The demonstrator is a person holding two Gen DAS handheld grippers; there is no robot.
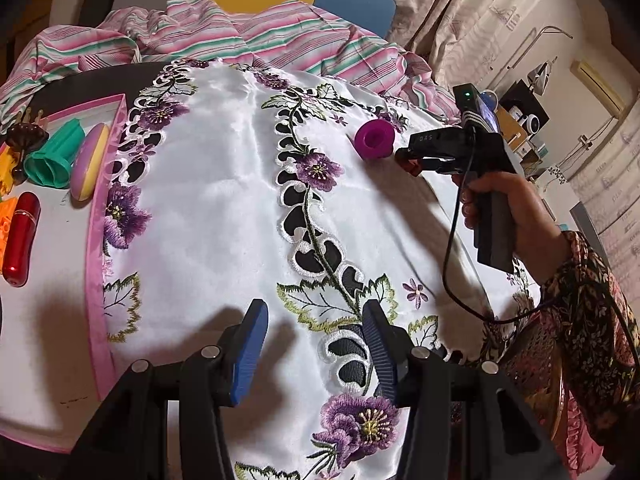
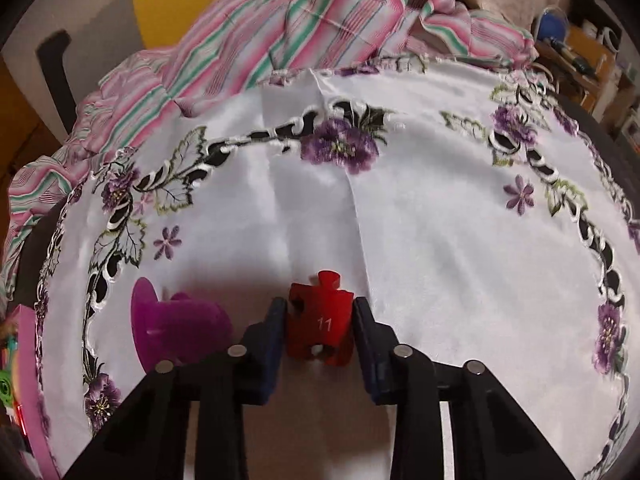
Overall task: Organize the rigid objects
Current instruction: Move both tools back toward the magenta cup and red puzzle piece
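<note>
Two loose pieces are seen outside the pink tray point(image 1: 93, 240) on the embroidered white cloth point(image 1: 224, 208) that covers the tabletop: a red puzzle piece point(image 2: 320, 322) marked 11 and a magenta spool point(image 2: 176, 326) lying just beside it, to its left in the right wrist view. The red puzzle piece is framed between the two blue pads of the right claw point(image 2: 320, 332), with the pads at its flanks; whether it is pressed firmly or only bracketed cannot be told for certain, though contact seems likely. The left claw point(image 1: 316, 348) is held partly open over bare cloth, with nothing between its pads. In the tray, at the left edge of the left wrist view, a teal fluted cup point(image 1: 54, 156), a purple and yellow oval point(image 1: 89, 162) and a red tube point(image 1: 21, 238) are already gathered. The step in hand is judged to be the pick-up of the red puzzle piece. For the next move, a secure grip is called for, then a lift clear of the cloth and a carry across to the tray, where a free spot among the gathered items must be found.
</note>
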